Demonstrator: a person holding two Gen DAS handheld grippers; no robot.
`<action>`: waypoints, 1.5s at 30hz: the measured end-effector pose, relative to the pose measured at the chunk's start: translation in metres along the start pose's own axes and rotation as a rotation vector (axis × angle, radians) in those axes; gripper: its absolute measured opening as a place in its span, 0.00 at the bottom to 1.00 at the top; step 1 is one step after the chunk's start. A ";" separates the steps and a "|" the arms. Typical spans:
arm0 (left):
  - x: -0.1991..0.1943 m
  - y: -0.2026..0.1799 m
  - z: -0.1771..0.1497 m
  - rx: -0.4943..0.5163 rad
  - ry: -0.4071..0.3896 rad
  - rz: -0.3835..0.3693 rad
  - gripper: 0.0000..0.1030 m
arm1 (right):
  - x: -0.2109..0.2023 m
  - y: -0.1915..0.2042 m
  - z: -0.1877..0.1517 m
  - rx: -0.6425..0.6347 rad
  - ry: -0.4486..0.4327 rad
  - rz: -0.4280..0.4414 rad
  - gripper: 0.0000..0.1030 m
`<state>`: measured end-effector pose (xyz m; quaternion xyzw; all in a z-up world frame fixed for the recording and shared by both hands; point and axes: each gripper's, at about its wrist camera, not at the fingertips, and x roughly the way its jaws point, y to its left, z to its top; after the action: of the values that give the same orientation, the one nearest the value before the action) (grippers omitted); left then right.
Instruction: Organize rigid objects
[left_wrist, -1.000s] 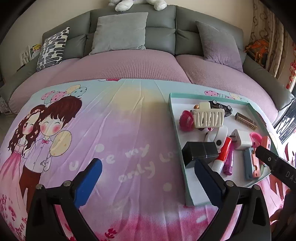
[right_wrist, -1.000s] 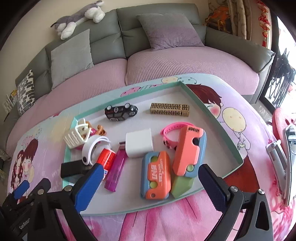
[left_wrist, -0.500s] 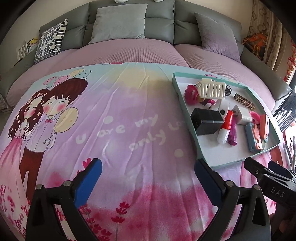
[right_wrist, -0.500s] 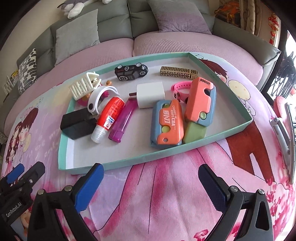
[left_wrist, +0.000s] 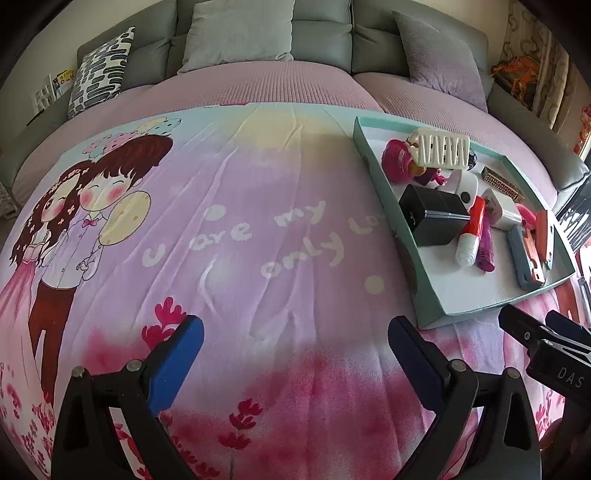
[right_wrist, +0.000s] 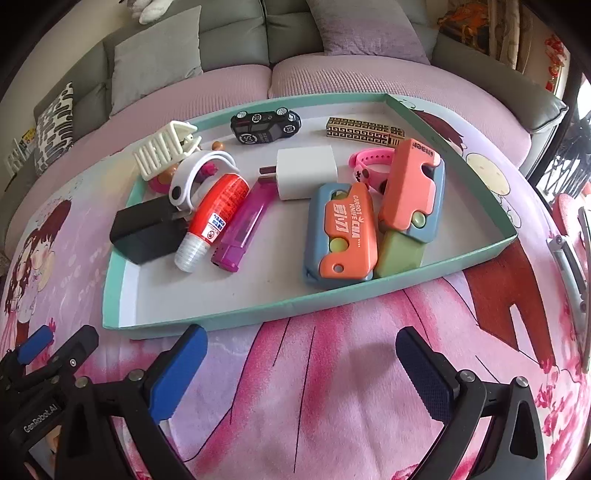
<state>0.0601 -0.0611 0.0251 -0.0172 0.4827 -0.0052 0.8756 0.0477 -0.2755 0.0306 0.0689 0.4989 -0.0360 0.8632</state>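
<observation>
A teal-rimmed tray (right_wrist: 369, 291) (left_wrist: 428, 295) lies on the cartoon-print cloth and holds several small items: a black box (right_wrist: 144, 229) (left_wrist: 432, 218), a red glue bottle (right_wrist: 214, 218), a purple lighter (right_wrist: 243, 229), a white charger (right_wrist: 306, 171), two orange-and-blue toy knives (right_wrist: 345, 236), a black toy car (right_wrist: 264, 125), a white hair claw (right_wrist: 160, 149) and a gold bar (right_wrist: 364, 133). My right gripper (right_wrist: 301, 373) stands open and empty just in front of the tray's near rim. My left gripper (left_wrist: 295, 360) is open over bare cloth, left of the tray.
A grey sofa with cushions (left_wrist: 236, 33) curves behind the cloth-covered surface. A metal chair frame (right_wrist: 569, 266) stands off the right edge. The cartoon couple print (left_wrist: 74, 206) covers the cloth's left part, with no objects on it.
Both grippers have pulled back toward me, away from the tray. The tray's near rim now lies ahead of the right gripper's fingers instead of under them. Nothing was picked up.
</observation>
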 end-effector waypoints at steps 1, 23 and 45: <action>0.001 0.000 0.000 0.001 0.004 0.001 0.97 | -0.001 0.000 0.000 -0.006 -0.002 -0.003 1.00; -0.008 -0.003 0.000 0.017 -0.026 0.013 0.97 | -0.022 0.000 -0.002 -0.026 -0.034 0.022 1.00; -0.016 -0.001 -0.002 0.031 -0.033 0.045 0.97 | -0.035 0.006 -0.001 -0.059 -0.052 0.007 1.00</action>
<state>0.0498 -0.0613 0.0380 0.0068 0.4684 0.0072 0.8834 0.0296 -0.2696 0.0609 0.0443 0.4767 -0.0201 0.8777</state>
